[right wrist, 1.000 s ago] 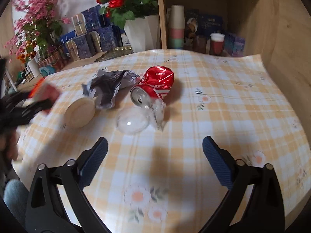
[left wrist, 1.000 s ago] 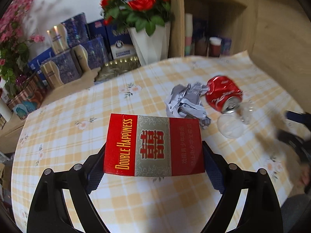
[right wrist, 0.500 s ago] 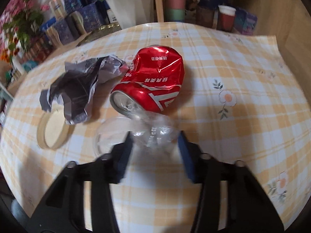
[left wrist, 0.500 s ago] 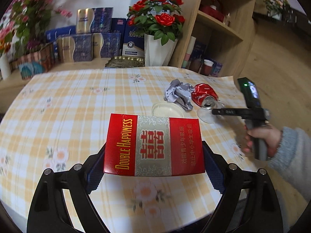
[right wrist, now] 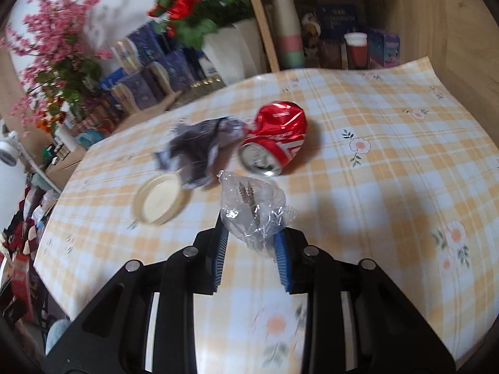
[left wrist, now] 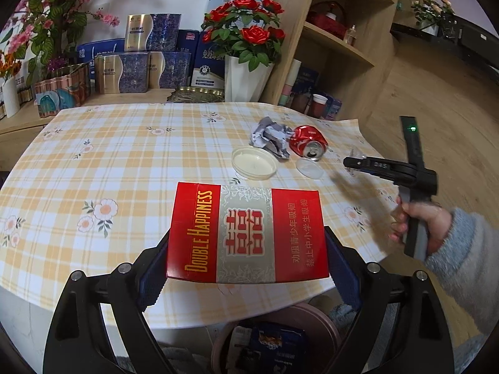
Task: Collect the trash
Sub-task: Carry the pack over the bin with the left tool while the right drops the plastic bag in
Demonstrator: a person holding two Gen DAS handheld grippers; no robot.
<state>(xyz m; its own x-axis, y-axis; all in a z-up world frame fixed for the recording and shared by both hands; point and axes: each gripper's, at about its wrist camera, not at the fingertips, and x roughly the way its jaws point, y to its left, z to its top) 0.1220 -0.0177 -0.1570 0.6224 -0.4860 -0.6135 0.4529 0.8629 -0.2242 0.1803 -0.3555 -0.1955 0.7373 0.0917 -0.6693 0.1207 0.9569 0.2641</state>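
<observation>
My left gripper [left wrist: 248, 249] is shut on a red Double Happiness cigarette box [left wrist: 246, 233], held over the table's near edge above a brown bin [left wrist: 315, 321] on the floor. My right gripper [right wrist: 252, 237] is shut on a crumpled clear plastic wrapper [right wrist: 252, 205], lifted just off the table; that gripper shows in the left wrist view [left wrist: 352, 162]. On the table lie a crushed red can [right wrist: 277, 140], a crumpled grey paper [right wrist: 196, 146], a cream lid [right wrist: 160, 201] and a clear round lid [left wrist: 308, 168].
The checked tablecloth [left wrist: 124, 162] covers the table. A white vase of red roses [left wrist: 246, 74] and blue gift boxes [left wrist: 140, 71] stand behind it. A wooden shelf unit [left wrist: 336, 46] with cups stands at the far right. The bin holds a dark blue packet [left wrist: 274, 342].
My right gripper closed on the plastic wrapper and lifted it back from the can. My left gripper pulled back with the cigarette box to the table's near edge, over the bin.
</observation>
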